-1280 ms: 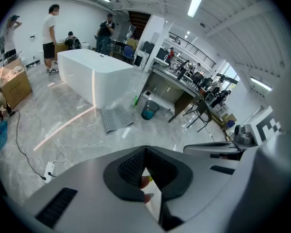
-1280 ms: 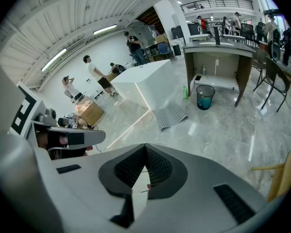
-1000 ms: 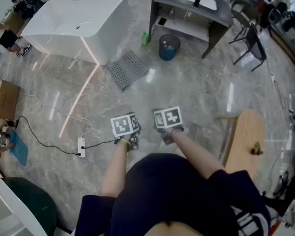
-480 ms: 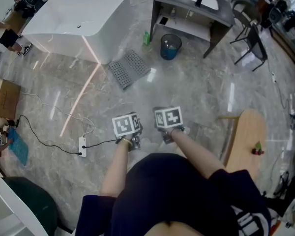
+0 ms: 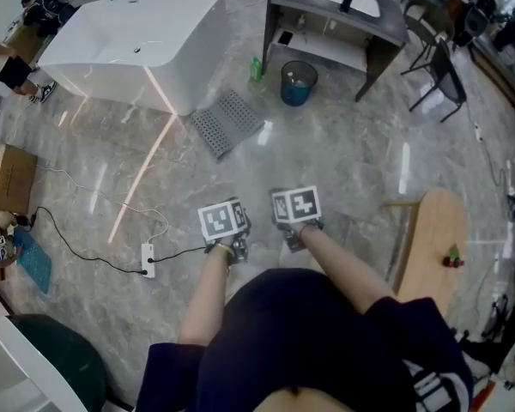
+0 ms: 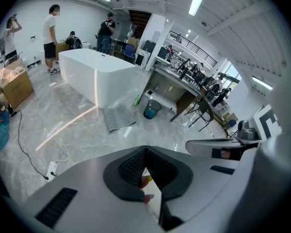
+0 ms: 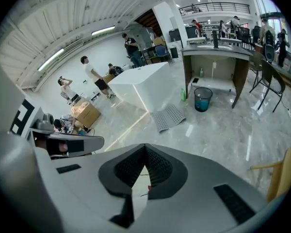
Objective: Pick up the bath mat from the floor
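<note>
The bath mat [image 5: 227,121] is a grey perforated mat lying partly folded on the marble floor, just in front of the white bathtub [image 5: 133,41]. It also shows in the left gripper view, mat [image 6: 119,118], and in the right gripper view, mat [image 7: 168,117]. My left gripper [image 5: 223,219] and right gripper [image 5: 294,206] are held side by side close to my body, well short of the mat. Both point towards it. The left gripper [image 6: 145,149] has its jaws closed with nothing between them, and so does the right gripper [image 7: 145,147].
A dark vanity [image 5: 335,15] stands at the back, with a blue bin [image 5: 298,82] and a green bottle [image 5: 256,69] beside it. A power strip [image 5: 146,258] and its cable lie at my left. A wooden stool [image 5: 433,247] is at my right, a black chair [image 5: 438,71] further back.
Both grippers and the floor have shifted slightly down and right in the head view. The grippers stay side by side and shut. The mat lies as before.
</note>
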Action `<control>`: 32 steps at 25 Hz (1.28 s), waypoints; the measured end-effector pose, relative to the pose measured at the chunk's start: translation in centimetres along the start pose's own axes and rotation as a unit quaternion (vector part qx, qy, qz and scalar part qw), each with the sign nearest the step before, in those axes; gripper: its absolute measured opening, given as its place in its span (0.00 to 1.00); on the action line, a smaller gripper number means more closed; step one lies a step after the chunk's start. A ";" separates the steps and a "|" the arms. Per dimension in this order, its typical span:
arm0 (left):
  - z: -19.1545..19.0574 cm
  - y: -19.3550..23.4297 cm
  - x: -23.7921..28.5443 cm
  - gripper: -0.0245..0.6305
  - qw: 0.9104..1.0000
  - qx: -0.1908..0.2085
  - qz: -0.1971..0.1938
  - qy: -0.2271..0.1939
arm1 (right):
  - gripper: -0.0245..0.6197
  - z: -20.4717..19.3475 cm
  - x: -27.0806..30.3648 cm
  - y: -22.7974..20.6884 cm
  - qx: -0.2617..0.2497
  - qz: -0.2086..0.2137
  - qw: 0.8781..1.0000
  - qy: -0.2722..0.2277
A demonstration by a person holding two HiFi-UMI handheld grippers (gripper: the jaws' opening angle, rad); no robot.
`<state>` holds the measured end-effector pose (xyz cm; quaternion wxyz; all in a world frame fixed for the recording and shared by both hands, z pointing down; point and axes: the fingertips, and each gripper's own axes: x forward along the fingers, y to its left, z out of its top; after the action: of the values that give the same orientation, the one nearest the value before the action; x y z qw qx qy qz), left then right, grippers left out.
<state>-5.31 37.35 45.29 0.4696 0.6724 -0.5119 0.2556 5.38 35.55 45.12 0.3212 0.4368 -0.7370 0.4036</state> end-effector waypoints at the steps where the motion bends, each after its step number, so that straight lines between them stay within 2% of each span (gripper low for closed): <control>1: 0.1 0.1 -0.1 0.04 1.000 -0.002 0.000 -0.001 | 0.05 0.0 0.0 0.2 0.000 0.002 1.000 0.001; 9: 1.4 0.2 0.6 0.04 1.000 -0.020 0.008 -0.003 | 0.05 2.5 0.4 0.5 -0.007 0.024 1.000 -0.004; 13: 3.0 0.1 1.6 0.04 1.000 -0.024 0.011 -0.007 | 0.06 4.4 1.2 -0.4 -0.020 0.022 1.000 -0.003; 18: 5.7 0.2 3.1 0.04 0.999 -0.037 0.019 -0.012 | 0.05 7.1 2.5 -1.7 -0.037 0.031 0.999 0.002; 26: 11.2 -0.2 6.5 0.04 0.998 -0.041 0.037 -0.009 | 0.05 13.3 5.3 -5.2 -0.072 0.019 0.997 0.018; 32: 15.5 -0.4 9.1 0.04 0.997 -0.053 0.051 -0.005 | 0.05 17.5 7.6 -7.2 -0.090 0.030 0.995 0.035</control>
<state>-3.94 19.45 46.03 0.4882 0.6212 -0.5604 0.2483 6.68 15.17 45.47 0.3726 0.3692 -0.7715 0.3600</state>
